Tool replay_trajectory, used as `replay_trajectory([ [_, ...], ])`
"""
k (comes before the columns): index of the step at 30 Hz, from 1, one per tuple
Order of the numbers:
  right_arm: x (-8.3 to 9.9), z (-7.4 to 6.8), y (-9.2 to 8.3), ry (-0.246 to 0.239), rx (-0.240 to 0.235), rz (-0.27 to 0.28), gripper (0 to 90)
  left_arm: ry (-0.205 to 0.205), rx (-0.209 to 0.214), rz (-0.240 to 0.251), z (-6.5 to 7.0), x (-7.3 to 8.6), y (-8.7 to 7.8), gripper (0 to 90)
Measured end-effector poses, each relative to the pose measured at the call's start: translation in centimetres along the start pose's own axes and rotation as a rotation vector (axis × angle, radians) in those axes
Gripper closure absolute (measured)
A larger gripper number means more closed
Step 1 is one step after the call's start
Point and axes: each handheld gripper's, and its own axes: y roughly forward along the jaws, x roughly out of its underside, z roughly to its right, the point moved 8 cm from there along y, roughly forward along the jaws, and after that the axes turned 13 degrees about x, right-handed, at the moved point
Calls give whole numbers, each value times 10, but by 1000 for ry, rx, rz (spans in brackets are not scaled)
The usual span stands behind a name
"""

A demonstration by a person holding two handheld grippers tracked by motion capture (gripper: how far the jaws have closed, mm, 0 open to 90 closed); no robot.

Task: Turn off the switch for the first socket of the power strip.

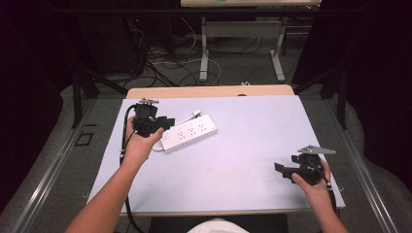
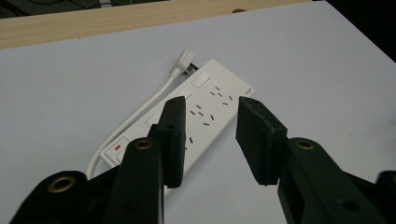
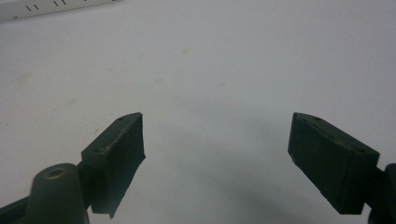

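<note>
In the left gripper view, the left gripper's (image 2: 209, 135) near jaw hides part of the power strip (image 2: 205, 100). In the right gripper view, the strip (image 3: 51, 8) is cut off at the upper left edge.

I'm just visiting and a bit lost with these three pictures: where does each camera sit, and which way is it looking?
High view: above the person's side, facing forward and down on the table; forearms, left gripper and right gripper show.
Left gripper view: rides the left gripper, looking along its jaws at the power strip.
Right gripper view: rides the right gripper, facing bare tabletop between wide jaws.
Shared: all three catch the power strip.
</note>
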Motion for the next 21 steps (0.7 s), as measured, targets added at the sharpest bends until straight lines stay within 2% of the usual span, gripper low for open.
replay_trajectory([
  [5,0,-1,0,1,-3,0,178,-29,-6,-26,-1,-6,5,711],
  [9,0,-2,1,-10,-6,1,178,-43,-15,-21,-4,-10,9,773],
  [12,0,-2,1,-7,-8,-1,179,-71,-12,-18,-5,-13,13,802],
  [21,0,-4,1,-5,-14,-3,179,-129,-40,0,-14,-21,22,878],
])
